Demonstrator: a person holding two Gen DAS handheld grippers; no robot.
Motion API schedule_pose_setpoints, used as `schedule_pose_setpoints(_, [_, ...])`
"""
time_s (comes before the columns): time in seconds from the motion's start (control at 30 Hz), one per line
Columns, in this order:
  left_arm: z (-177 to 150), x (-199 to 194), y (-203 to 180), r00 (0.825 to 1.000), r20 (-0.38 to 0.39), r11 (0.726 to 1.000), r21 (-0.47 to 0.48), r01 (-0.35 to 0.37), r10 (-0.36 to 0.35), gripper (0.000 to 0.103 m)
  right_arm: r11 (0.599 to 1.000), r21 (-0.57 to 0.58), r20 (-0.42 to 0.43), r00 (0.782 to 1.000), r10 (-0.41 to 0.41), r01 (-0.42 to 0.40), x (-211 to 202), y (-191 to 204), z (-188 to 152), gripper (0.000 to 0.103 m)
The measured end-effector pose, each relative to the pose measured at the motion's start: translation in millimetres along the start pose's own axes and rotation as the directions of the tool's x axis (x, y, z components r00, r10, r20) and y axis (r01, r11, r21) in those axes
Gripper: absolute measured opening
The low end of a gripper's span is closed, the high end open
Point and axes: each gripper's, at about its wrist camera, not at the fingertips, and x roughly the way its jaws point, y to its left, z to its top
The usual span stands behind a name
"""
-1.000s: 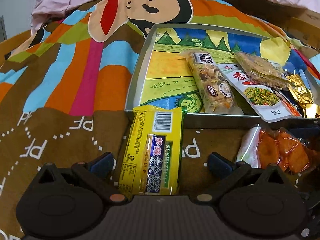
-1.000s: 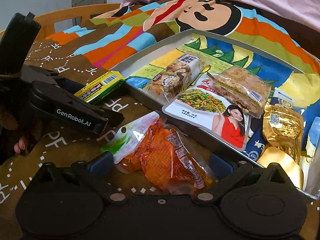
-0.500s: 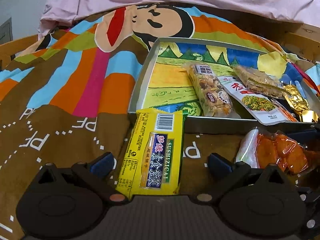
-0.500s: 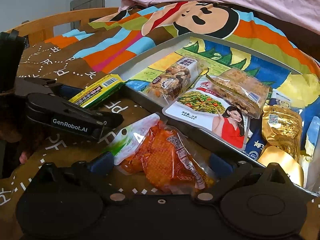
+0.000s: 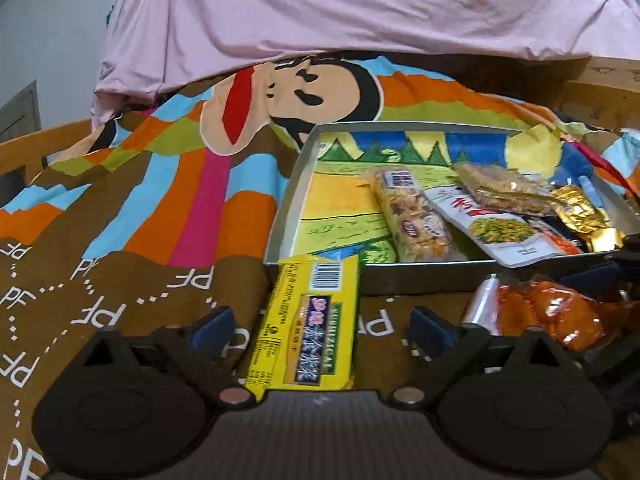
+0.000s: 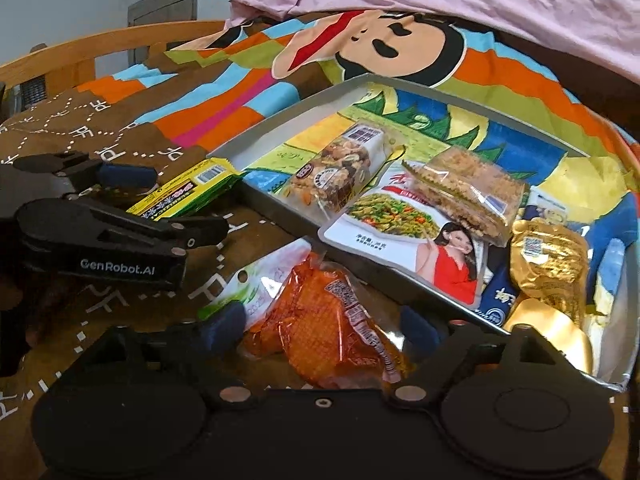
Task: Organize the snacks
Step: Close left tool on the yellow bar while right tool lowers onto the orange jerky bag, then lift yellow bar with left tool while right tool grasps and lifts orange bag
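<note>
A yellow snack packet [image 5: 308, 320] lies on the blanket with its far end against the metal tray [image 5: 288, 208]. My left gripper [image 5: 320, 322] straddles it, jaws closing, and gaps remain beside both pads. An orange packet [image 6: 320, 328] with a clear green-printed end lies before the tray [image 6: 280, 216]. My right gripper [image 6: 320, 326] is around it, jaws closing, pads near its edges without pressing. The right wrist view shows the left gripper [image 6: 176, 204] over the yellow packet [image 6: 188, 196]. The orange packet [image 5: 540, 316] also appears at the right of the left wrist view.
The tray holds a nut bar [image 5: 416, 220], a white pouch [image 5: 504, 232], a cracker pack [image 5: 500, 190] and gold packets [image 5: 580, 208], all in its right half. A cartoon blanket [image 5: 160, 200] covers the bed. A pink sheet [image 5: 360, 20] hangs behind, and a wooden rail [image 6: 80, 56] runs at left.
The left wrist view has tilted upward, so more pink sheet shows. Both grippers' fingers have drawn closer together around their packets. Neither packet has shifted.
</note>
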Motion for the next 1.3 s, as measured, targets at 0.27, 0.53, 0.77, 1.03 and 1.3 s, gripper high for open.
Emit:
schedule_pose_setpoints(0.27, [1.3,2.5,7.9,0.999,-0.045,0.999,-0.049,0.023,-0.026,0.061,0.997,-0.070,0.014,0.999,-0.032,0.033,-9.5,13.1,0.2,0.065])
schedule_pose_setpoints(0.53, [-2.2,11.1,17.6,0.989,-0.107,0.991,-0.099,0.092,-0.103,0.065,0.989,-0.144,-0.035,0.999,0.023,-0.028,-15.4,15.2,0.6,0.074])
schedule_pose_setpoints(0.77, [-3.0,11.2,27.6,0.986,-0.099,0.980,-0.159,0.121,-0.137,0.063,0.967,-0.218,-0.059,0.991,0.121,-0.131,-11.8,8.8,-0.8,0.087])
schedule_pose_setpoints(1.03, [-0.4,4.4,32.2,0.976,-0.101,0.964,-0.204,0.170,-0.194,0.054,0.939,-0.324,-0.083,0.993,0.090,-0.112,-13.6,14.0,-3.8,0.071])
schedule_pose_setpoints(1.3, [1.2,-0.2,43.9,0.968,-0.081,0.904,-0.384,0.188,-0.236,0.054,0.946,-0.323,-0.029,0.999,-0.024,0.014,-9.9,38.9,-2.1,0.041])
